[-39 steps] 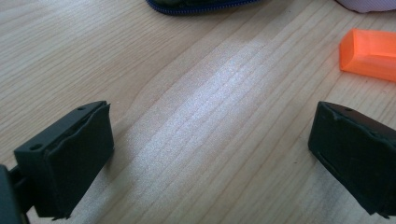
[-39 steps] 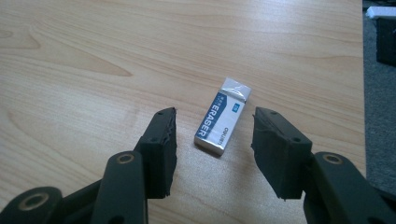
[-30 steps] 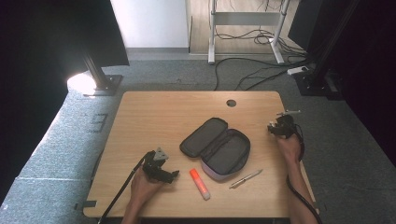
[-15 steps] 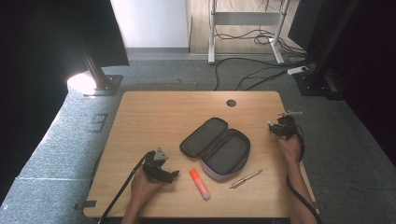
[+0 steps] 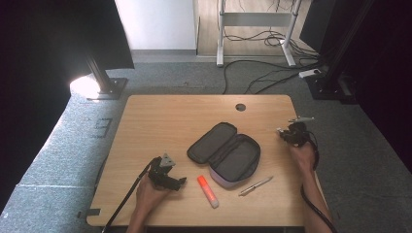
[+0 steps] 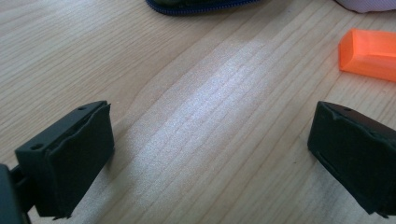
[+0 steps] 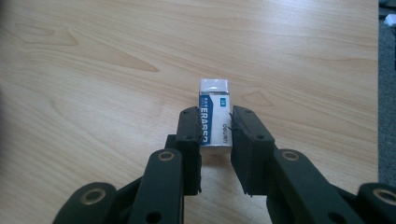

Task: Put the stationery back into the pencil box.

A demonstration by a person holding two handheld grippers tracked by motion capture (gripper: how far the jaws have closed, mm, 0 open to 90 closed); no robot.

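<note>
Here I am pinching the eraser (image 7: 214,120) in my right gripper (image 7: 215,133) near the table's (image 5: 160,121) right edge; it looks light, slightly rubbery, best held across its long sides, while my left gripper (image 6: 208,158) is gaping, empty.

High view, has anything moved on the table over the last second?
Nothing visibly moved. The right tongs sit clamped on the eraser near the table's right edge, the left tongs rest open near the orange highlighter, and the open pencil case and pen lie as before.
</note>
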